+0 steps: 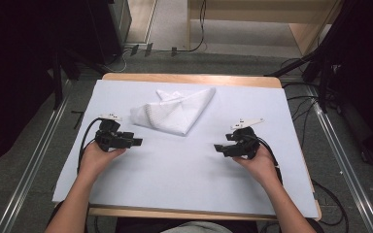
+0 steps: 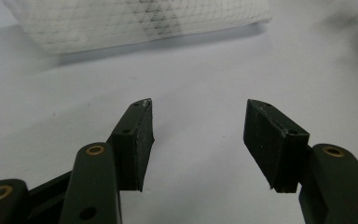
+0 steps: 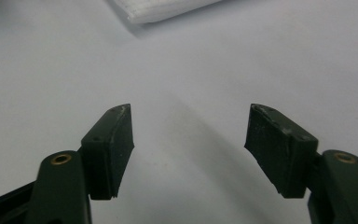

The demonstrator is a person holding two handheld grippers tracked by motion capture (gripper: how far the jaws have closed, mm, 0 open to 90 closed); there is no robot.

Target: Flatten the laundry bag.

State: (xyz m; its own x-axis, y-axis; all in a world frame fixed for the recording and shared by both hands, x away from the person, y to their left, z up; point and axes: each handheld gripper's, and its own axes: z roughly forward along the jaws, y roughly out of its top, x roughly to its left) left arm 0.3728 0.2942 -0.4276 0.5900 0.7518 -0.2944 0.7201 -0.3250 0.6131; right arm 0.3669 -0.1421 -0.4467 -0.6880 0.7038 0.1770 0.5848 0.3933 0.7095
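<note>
A white waffle-weave cloth (image 1: 175, 111) lies folded into a rough triangle on the far middle of the white table cover (image 1: 184, 165). My left gripper (image 1: 137, 142) rests low at the left, a little in front of the cloth's left corner, jaws open and empty. In the left gripper view the cloth (image 2: 135, 21) stretches across the top beyond the open gripper (image 2: 198, 123). My right gripper (image 1: 217, 148) sits at the right, pointing left, open and empty. The right gripper view has the cloth's edge (image 3: 158, 9) far off above the open gripper (image 3: 190, 128).
The wooden table's edge (image 1: 189, 77) borders the cover at the back. Metal floor rails (image 1: 29, 170) run along both sides of the table, with cables (image 1: 301, 104) on the floor to the right. Dark equipment stands at the far left and right.
</note>
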